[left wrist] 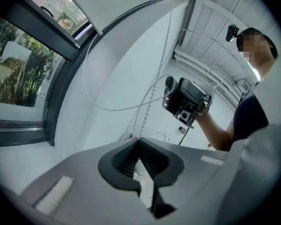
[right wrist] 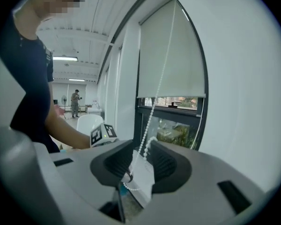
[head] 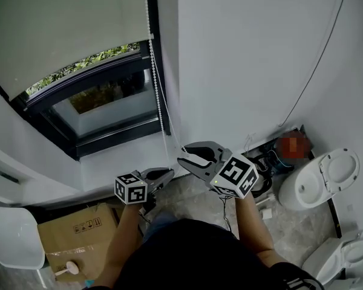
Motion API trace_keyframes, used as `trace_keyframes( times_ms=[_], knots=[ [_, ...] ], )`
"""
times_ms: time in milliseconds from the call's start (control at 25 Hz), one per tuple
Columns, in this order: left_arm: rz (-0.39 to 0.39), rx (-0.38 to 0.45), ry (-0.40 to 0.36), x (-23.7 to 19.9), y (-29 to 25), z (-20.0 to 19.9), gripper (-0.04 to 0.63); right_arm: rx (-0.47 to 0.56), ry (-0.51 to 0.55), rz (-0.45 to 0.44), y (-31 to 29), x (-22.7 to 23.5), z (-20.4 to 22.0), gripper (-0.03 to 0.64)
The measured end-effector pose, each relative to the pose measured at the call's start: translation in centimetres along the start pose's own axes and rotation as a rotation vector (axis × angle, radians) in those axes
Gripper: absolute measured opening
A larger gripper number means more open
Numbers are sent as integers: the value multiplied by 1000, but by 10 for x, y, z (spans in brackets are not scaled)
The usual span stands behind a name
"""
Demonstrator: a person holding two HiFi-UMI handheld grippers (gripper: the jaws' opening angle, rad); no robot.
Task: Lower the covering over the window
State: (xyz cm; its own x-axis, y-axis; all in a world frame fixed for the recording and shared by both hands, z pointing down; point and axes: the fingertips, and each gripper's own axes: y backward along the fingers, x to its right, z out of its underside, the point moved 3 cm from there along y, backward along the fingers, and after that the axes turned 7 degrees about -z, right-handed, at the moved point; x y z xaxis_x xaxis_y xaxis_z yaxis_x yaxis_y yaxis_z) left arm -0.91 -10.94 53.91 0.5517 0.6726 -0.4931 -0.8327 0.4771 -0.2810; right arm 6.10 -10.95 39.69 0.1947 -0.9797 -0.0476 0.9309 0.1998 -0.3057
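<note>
Two grippers: left gripper (head: 169,173), right gripper (head: 181,154). One blind (head: 60,29), one bead chain (head: 157,83), one window (head: 103,101). Two toilets: one toilet (head: 317,183), another (head: 345,255). One cardboard box (head: 72,228), one chair (head: 12,237).

We see a grey mottled stone floor (head: 293,225). On it stand a brown cardboard box (head: 72,228), a white plastic chair (head: 12,234), a white ceramic toilet with its lid raised (head: 308,186) and a second white toilet (head: 345,255).

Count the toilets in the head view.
2. The first toilet, lid up, is at the right, about mid-height. The second toilet sits in the bottom right corner, partly cut off by the picture's edge. More may be hidden out of view.
</note>
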Motion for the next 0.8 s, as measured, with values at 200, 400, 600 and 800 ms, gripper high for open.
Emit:
trace_keyframes(
  times_ms=[200,400,600,800],
  knots=[
    [8,1,4,-1,-2,0,12,20,137,105,19,6,-45,80],
    [19,3,10,1,-3,1,12,2,276,198,31,4,-77,80],
    [20,1,8,1,-4,0,12,164,213,172,42,4,-108,80],
    [19,2,10,3,-4,1,12,101,151,137,18,11,-82,81]
  ],
)
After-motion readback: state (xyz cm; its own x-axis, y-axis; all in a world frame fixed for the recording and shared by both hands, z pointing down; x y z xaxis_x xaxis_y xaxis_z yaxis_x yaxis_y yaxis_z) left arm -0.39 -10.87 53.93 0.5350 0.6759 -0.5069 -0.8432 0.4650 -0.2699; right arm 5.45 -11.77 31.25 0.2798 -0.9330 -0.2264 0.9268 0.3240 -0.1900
